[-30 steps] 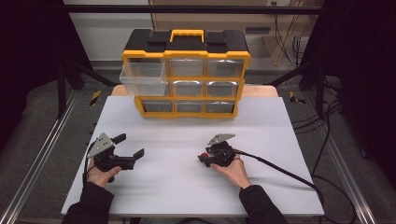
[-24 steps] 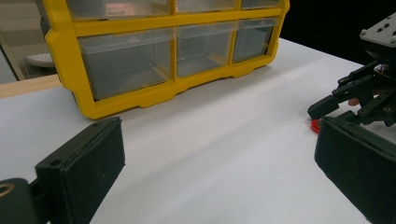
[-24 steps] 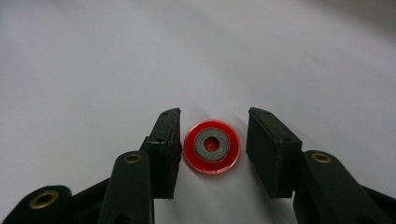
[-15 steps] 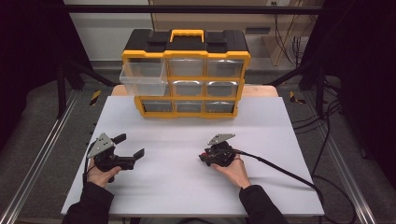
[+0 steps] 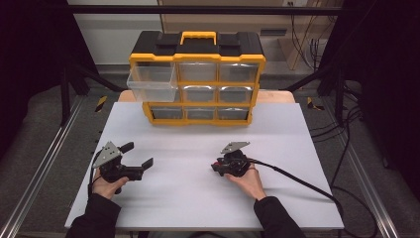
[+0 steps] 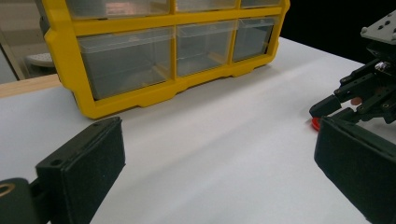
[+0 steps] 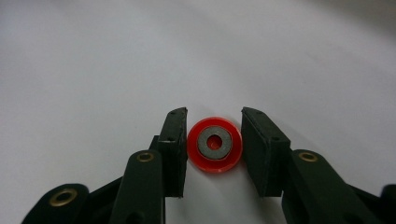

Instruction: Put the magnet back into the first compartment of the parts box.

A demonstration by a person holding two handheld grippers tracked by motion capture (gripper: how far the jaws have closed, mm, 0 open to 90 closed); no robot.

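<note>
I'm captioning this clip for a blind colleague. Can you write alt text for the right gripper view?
The right gripper has its two black jaws closed on a small red disc with a grey metal washer at its centre. The disc lies on a plain white table.

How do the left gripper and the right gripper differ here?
The left gripper has its jaws wide open; the right gripper has them closed in. The left gripper holds nothing; the right gripper clasps a red disc lying on the table. Both are hand-held, low over the table.
</note>
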